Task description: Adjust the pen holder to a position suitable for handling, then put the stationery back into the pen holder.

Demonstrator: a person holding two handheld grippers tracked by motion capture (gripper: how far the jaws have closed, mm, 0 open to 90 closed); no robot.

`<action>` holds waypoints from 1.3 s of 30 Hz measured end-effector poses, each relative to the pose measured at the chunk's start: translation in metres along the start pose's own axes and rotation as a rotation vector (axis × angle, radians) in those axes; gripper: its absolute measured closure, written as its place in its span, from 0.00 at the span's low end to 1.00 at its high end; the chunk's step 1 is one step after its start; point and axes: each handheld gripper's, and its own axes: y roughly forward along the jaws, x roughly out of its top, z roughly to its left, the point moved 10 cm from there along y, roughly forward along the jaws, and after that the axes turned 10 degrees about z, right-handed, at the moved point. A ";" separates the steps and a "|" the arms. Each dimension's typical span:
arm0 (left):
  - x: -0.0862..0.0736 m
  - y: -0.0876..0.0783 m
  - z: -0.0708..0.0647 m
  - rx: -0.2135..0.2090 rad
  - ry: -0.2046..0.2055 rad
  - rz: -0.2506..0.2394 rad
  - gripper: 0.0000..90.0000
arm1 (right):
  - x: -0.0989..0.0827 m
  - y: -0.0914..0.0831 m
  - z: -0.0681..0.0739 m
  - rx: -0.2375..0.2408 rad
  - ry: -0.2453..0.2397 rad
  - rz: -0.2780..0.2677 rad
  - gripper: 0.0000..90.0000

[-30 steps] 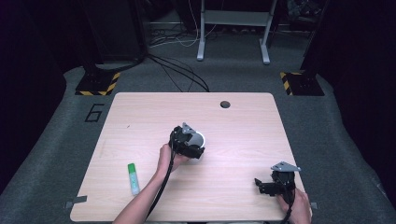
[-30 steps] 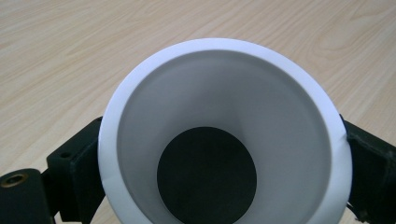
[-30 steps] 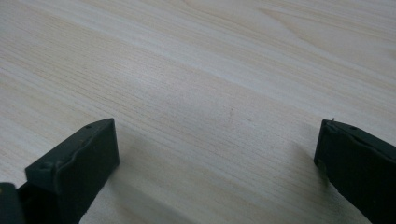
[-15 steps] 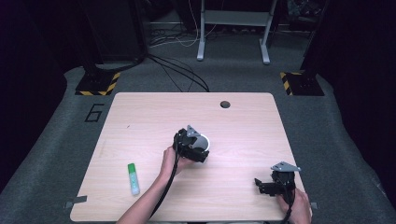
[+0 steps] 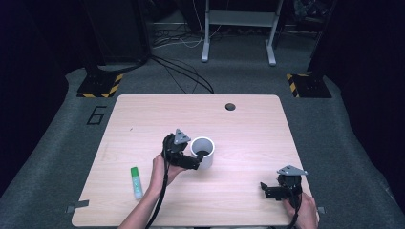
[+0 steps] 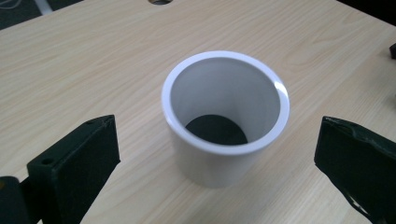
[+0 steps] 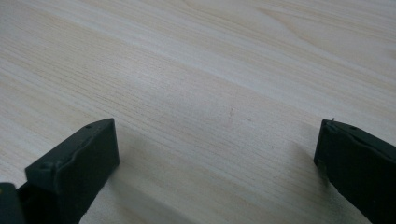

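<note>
White cup upright between the left gripper's spread jaws, right gripper also wide apart over bare table.

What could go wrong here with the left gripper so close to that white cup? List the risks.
1. The white cup stands upright and loose between the open fingers of the left gripper. A lopsided close could probably shove or tip it instead of gripping it.
2. The wall looks smooth and round, so flat fingers might slip.
3. The green glue stick lies near the left forearm and might get swept toward the table edge.
</note>
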 end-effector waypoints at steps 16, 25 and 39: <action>-0.074 -0.053 0.036 0.126 -0.149 -0.025 0.00 | 0.000 0.000 0.000 -0.001 -0.002 0.000 0.00; -0.119 -0.061 0.041 0.188 -0.230 -0.019 0.00 | 0.000 0.000 0.000 -0.001 -0.002 -0.001 0.00; -0.175 -0.056 0.052 0.265 -0.334 0.016 0.01 | 0.000 0.000 0.000 -0.001 -0.002 -0.001 0.00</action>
